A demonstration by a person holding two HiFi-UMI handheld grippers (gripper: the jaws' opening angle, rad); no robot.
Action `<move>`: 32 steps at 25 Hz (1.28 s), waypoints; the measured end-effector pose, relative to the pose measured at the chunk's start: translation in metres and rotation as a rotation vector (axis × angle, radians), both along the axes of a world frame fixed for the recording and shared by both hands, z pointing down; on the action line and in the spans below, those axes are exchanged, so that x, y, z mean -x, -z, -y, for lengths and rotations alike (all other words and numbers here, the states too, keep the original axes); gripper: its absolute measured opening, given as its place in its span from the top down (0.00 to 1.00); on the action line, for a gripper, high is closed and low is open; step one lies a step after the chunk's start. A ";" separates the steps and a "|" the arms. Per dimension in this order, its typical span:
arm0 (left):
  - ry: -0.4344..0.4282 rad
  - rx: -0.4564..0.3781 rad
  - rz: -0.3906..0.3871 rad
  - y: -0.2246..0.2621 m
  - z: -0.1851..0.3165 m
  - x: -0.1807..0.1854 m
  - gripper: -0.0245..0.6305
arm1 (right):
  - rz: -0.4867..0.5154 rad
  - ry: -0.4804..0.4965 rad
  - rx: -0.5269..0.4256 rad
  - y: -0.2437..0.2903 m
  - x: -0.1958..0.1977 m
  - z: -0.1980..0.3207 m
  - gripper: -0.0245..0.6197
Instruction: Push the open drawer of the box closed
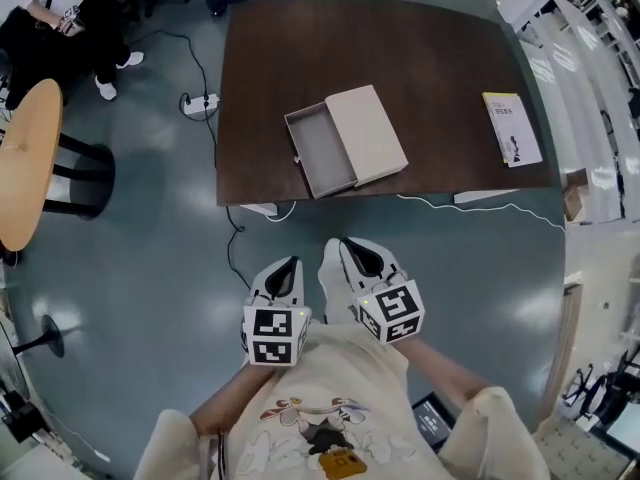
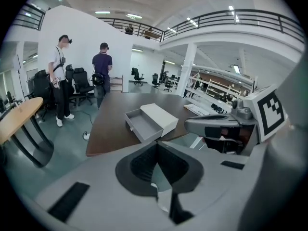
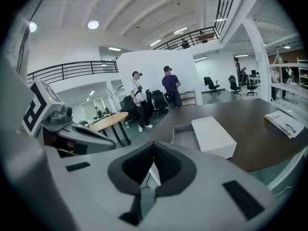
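A pale box [image 1: 366, 134] lies near the front edge of the dark brown table [image 1: 420, 58], and its grey drawer [image 1: 320, 155] is pulled out toward the left. Both grippers hang over the floor, short of the table and apart from the box. My left gripper [image 1: 288, 265] is shut with nothing in it, its pads meeting at the tips [image 2: 156, 146]. My right gripper [image 1: 352, 251] is beside it, also shut and empty [image 3: 153, 149]. The left gripper view shows the drawer [image 2: 140, 125] ahead, and the right gripper view shows the box [image 3: 214, 136] ahead to the right.
A booklet [image 1: 512, 128] lies at the table's right end. A round wooden table [image 1: 25, 158] stands at the left. A power strip [image 1: 200, 103] and cables lie on the floor by the table's left edge. Two people [image 2: 60, 76] stand beyond, near office chairs.
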State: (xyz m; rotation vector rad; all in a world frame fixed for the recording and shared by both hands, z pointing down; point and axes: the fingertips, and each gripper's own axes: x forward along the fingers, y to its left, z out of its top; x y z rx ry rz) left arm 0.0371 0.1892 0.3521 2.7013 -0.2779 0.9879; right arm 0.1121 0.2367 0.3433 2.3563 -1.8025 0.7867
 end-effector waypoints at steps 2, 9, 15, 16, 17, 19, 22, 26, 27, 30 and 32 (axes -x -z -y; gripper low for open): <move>-0.004 -0.011 0.023 -0.003 0.006 -0.021 0.95 | 0.006 0.029 -0.010 0.002 -0.016 0.010 0.95; 0.002 0.001 0.090 -0.006 0.035 -0.064 0.95 | 0.057 0.066 -0.015 0.006 -0.055 0.047 0.95; -0.013 0.022 0.120 -0.006 0.048 -0.094 0.95 | 0.090 0.075 0.016 0.003 -0.082 0.065 0.95; -0.008 0.030 0.122 -0.008 0.050 -0.095 0.95 | 0.085 0.083 0.026 -0.001 -0.083 0.068 0.95; -0.002 0.038 0.123 -0.011 0.052 -0.096 0.96 | 0.078 0.096 0.037 -0.005 -0.085 0.072 0.95; 0.012 0.052 0.123 -0.017 0.057 -0.098 0.95 | 0.071 0.134 0.057 -0.010 -0.086 0.080 0.95; 0.044 0.070 0.116 -0.021 0.067 -0.101 0.95 | 0.070 0.222 0.075 -0.010 -0.082 0.096 0.95; 0.110 0.088 0.087 -0.025 0.079 -0.106 0.95 | 0.025 0.351 0.120 -0.015 -0.082 0.116 0.93; 0.127 0.096 0.080 -0.026 0.082 -0.107 0.95 | 0.013 0.382 0.132 -0.016 -0.082 0.121 0.89; 0.163 0.117 0.064 -0.028 0.091 -0.106 0.95 | -0.022 0.451 0.170 -0.022 -0.081 0.137 0.84; 0.185 0.136 0.055 -0.031 0.098 -0.102 0.95 | -0.054 0.491 0.206 -0.027 -0.078 0.150 0.84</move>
